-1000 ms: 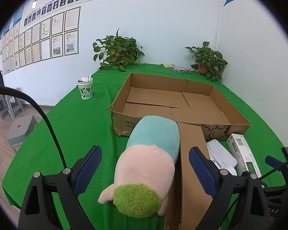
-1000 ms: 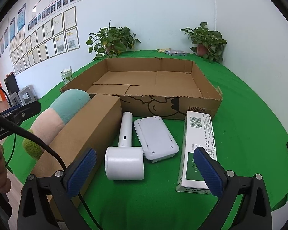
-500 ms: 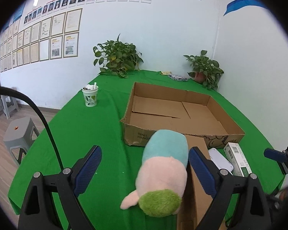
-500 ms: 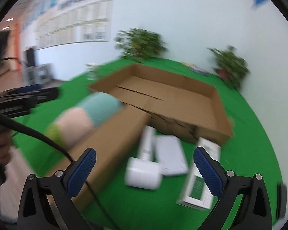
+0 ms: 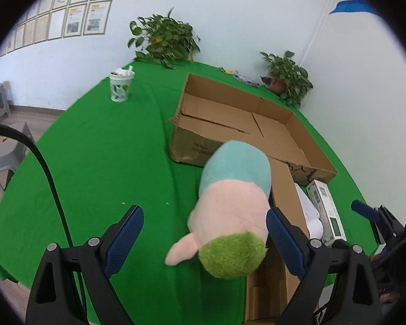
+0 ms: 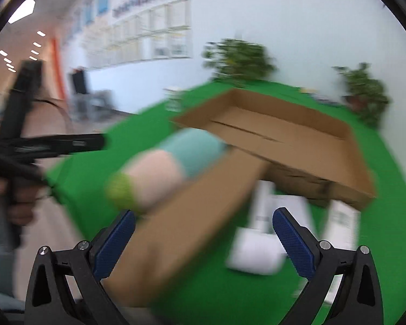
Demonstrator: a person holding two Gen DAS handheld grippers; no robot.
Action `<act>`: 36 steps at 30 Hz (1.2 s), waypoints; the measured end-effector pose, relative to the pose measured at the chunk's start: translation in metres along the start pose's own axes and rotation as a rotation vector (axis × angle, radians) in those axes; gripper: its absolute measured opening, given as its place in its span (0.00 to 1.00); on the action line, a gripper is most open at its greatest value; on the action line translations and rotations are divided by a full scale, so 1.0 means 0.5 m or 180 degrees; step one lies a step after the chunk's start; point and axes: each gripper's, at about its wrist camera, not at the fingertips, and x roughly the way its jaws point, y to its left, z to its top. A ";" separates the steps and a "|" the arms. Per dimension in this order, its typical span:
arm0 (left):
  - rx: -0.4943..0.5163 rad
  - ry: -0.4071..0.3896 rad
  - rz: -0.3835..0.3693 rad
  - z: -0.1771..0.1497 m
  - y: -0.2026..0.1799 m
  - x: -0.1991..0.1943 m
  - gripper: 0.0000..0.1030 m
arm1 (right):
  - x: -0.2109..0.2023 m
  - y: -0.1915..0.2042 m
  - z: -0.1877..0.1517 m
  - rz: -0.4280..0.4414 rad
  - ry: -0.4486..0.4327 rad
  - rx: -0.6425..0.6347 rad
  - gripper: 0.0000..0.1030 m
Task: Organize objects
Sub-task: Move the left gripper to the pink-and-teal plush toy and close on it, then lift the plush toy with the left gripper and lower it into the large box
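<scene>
A plush toy (image 5: 234, 203), teal, pink and green, lies on the green table beside a long closed brown carton (image 5: 284, 216). My left gripper (image 5: 203, 233) hangs open above the toy's green end, touching nothing. A wide open cardboard box (image 5: 243, 124) stands behind them, empty inside. The right wrist view is blurred: my right gripper (image 6: 203, 235) is open over the long carton (image 6: 192, 233), with the plush toy (image 6: 162, 170) to its left and white devices (image 6: 259, 246) and a white-green box (image 6: 341, 224) to its right.
A paper cup (image 5: 121, 86) stands at the far left of the table (image 5: 94, 162). Two potted plants (image 5: 163, 40) sit at the back near the wall. A hand (image 6: 16, 203) holding the other gripper shows at the left of the right wrist view. Stools stand on the floor.
Both cameras have lifted and swung. The left gripper drew back and tilted, so the toy sits right of centre. The right gripper swept leftward, blurring its view. No object moved.
</scene>
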 end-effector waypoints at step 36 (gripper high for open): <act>-0.0323 -0.0008 0.0144 -0.139 0.040 -0.073 0.44 | 0.350 0.204 0.194 0.1102 0.1166 0.0523 0.99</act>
